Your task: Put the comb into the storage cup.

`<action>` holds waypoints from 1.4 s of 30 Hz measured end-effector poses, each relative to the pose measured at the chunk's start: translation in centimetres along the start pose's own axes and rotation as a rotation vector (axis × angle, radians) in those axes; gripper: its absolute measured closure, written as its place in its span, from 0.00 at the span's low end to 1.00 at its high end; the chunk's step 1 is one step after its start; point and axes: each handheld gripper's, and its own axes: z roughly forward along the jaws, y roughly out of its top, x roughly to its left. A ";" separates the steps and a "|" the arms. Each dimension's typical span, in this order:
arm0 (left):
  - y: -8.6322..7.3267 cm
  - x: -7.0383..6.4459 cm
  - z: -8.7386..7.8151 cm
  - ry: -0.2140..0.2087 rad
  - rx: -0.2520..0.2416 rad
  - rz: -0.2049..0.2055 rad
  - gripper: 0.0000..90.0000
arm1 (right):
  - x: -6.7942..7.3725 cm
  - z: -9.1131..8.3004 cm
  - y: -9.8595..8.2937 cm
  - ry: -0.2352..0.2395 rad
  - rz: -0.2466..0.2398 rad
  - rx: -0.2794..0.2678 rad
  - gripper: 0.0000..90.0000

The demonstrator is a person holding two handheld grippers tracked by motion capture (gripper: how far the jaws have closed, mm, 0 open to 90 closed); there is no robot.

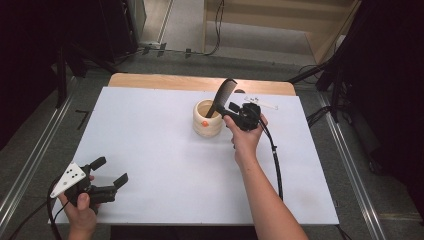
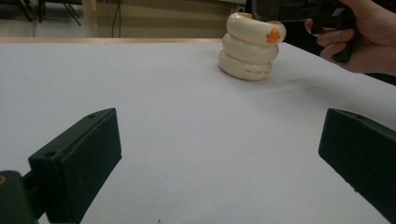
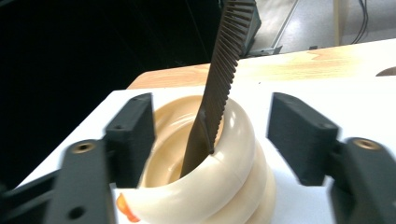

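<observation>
A cream ringed cup [image 1: 207,119] with an orange mark stands on the white table top [image 1: 150,145], and it also shows in the left gripper view as the cup [image 2: 250,46]. A black comb [image 1: 221,96] stands in the cup, leaning on the rim toward the right. In the right gripper view the comb [image 3: 219,79] rises between the two spread jaws, touching neither. My right gripper [image 1: 226,108] is open, just right of the cup [image 3: 215,177]. My left gripper [image 1: 111,171] is open near the front left corner, with bare table between its jaws.
A small white label [image 1: 260,102] lies on the table behind the right hand. The table's wooden back edge [image 1: 200,82] shows beyond the white sheet. Metal rails and cables run along the floor on both sides. A cable [image 1: 275,160] trails from the right gripper over the table.
</observation>
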 end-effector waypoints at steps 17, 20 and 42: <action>0.0 -0.1 0.0 -0.001 0.005 0.002 0.00 | 0.6 -3.3 -0.8 0.001 -0.217 0.034 0.00; 0.0 -0.1 0.1 0.001 0.007 0.002 0.00 | 0.4 -4.0 -1.2 -0.003 -0.219 0.034 0.00; 0.0 -0.1 0.0 0.000 0.009 0.005 0.00 | -1.4 -9.4 -3.3 -0.046 -0.281 0.007 0.00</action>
